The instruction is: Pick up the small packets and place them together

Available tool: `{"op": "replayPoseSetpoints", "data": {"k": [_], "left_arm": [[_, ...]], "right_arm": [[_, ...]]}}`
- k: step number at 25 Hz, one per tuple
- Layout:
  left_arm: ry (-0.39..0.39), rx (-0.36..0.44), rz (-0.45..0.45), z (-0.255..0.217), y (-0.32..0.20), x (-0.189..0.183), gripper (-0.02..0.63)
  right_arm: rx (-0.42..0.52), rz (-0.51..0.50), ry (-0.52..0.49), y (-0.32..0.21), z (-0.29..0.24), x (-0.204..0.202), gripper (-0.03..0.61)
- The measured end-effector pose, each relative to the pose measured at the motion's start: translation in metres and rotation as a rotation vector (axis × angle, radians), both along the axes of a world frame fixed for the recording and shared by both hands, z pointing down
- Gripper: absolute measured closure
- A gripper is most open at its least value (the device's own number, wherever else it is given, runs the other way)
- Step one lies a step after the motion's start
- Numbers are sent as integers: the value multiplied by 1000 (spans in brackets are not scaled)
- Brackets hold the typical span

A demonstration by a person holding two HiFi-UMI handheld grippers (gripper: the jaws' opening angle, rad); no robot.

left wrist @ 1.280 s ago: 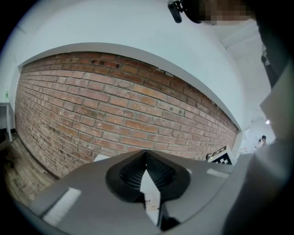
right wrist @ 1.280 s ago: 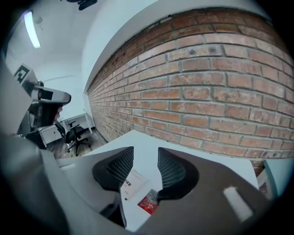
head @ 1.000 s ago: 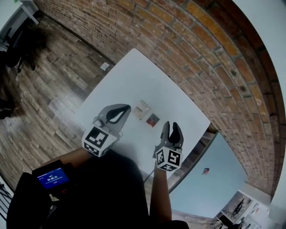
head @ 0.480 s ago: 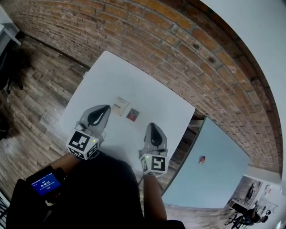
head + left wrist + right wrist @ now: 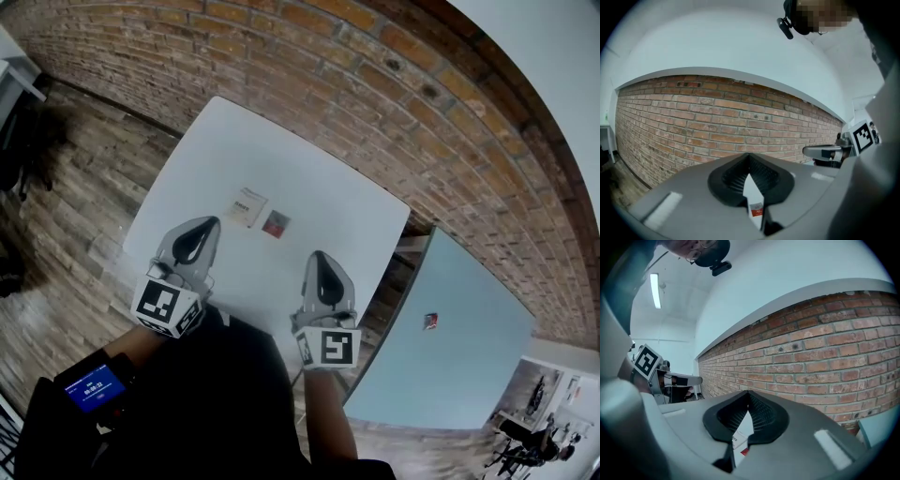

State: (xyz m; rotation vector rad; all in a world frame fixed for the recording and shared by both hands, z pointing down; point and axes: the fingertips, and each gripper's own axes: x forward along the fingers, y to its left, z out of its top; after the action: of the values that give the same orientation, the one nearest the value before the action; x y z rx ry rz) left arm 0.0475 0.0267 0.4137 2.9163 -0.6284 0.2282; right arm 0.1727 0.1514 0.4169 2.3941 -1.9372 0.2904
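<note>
Two small packets are seen lying flat near the middle of a white table [image 5: 309, 192]. The white packet [image 5: 248, 206] lies just beside the red packet [image 5: 276, 224], with the white one nearer the left edge. Whether their edges touch cannot be made out. Neither packet is touched by a gripper.

The left gripper [image 5: 207, 225] is held over the near part of the table, well short of the packets, with its jaws clenched tip to tip and nothing gripped. In the left gripper view the tips are seen pressed together [image 5: 749, 156], and the red packet [image 5: 757, 210] shows only as a sliver on the table beyond the gap behind them.

The right gripper [image 5: 319, 256] is held over the near right part of the table. Its jaws are likewise closed on nothing, which is confirmed in the right gripper view [image 5: 749, 393], where a strip of the white packet [image 5: 737, 438] is glimpsed past the gap.

A brick wall [image 5: 375, 94] runs along the far side of the table, and a wooden floor [image 5: 84, 187] is seen to the left.
</note>
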Motion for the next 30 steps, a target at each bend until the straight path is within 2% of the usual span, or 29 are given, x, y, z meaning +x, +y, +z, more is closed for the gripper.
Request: {"op": "replayPoseSetpoints", "data": {"k": [4,8,15,18,21,25,30], "left_arm": [[17,7,18,-6,2,-5,614],[25,45,11,-16,-6,-14,614],[69,51,90,-30,6,-9,614],[107,43,127,-45,12,-2,614],[87,18,117,-37,6,-2,614],[46,-12,62,-18,-10,-13,614],[-30,-44,5,7,-24,-34,614]], "right_arm": [[-6,33,22,7,-2,-7,575],[-59,47,13,4,13,-13,564],[-226,12,-8,-20,77,0,467],[-323,-29,2,-35,118,11,448],[-432,-72,1,-46,164,16,396],[-561,-140,-14,-60,223,13,361],[-648,-231,-24,-81,265,4,324]]}}
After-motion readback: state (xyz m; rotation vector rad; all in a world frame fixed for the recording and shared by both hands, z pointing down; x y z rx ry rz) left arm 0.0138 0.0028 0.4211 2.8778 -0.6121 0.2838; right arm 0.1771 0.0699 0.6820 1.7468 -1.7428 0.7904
